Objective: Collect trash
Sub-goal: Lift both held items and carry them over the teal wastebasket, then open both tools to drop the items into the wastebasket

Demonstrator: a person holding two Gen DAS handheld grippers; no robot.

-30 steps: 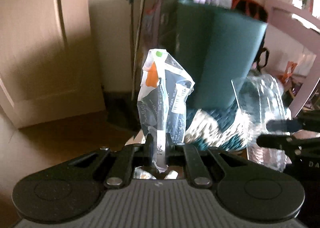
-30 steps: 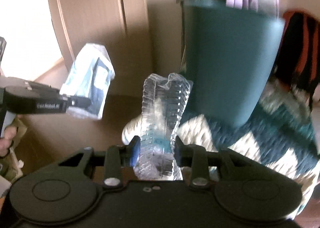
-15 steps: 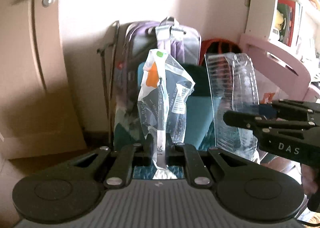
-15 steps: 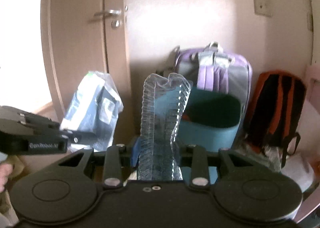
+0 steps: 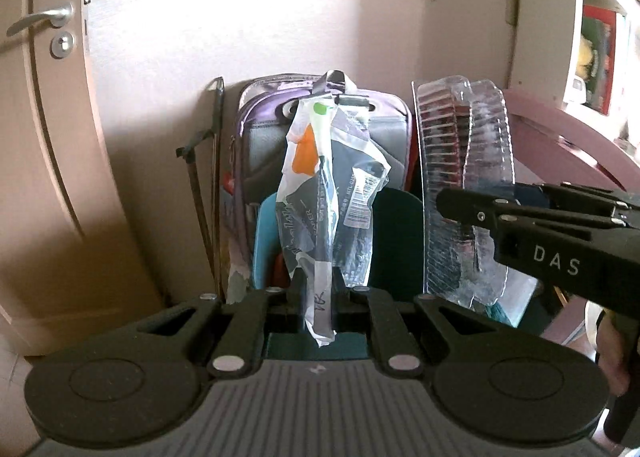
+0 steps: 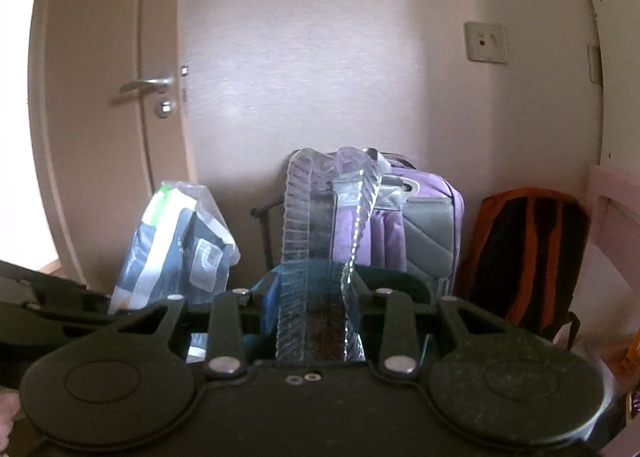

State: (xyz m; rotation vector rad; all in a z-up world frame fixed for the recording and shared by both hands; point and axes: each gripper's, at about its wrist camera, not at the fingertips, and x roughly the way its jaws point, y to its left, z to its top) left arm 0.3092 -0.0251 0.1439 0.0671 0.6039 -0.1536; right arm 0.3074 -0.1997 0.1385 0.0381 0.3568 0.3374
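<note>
My left gripper [image 5: 319, 289] is shut on a crumpled plastic wrapper [image 5: 328, 193], white and dark with an orange patch, which stands up from the jaws. My right gripper [image 6: 316, 297] is shut on a clear ribbed plastic tray [image 6: 316, 257], crushed and upright between its pads. In the left wrist view the right gripper [image 5: 472, 209] reaches in from the right with the clear tray [image 5: 460, 177]. The wrapper [image 6: 180, 249] shows at the left of the right wrist view. A teal bin [image 5: 396, 241] stands just beyond and below both grippers, its opening partly hidden by the trash.
A purple suitcase [image 6: 424, 229] leans on the wall behind the bin. An orange and black backpack [image 6: 528, 253] stands to its right by a pink bed frame [image 5: 560, 149]. A door [image 5: 44, 137] with a metal handle is on the left. A folded dark stand [image 5: 208, 193] leans by the suitcase.
Both grippers have risen with their trash still held. The bin has sunk from filling the views to low behind the fingers, and the door handle and wall socket have come into sight.
</note>
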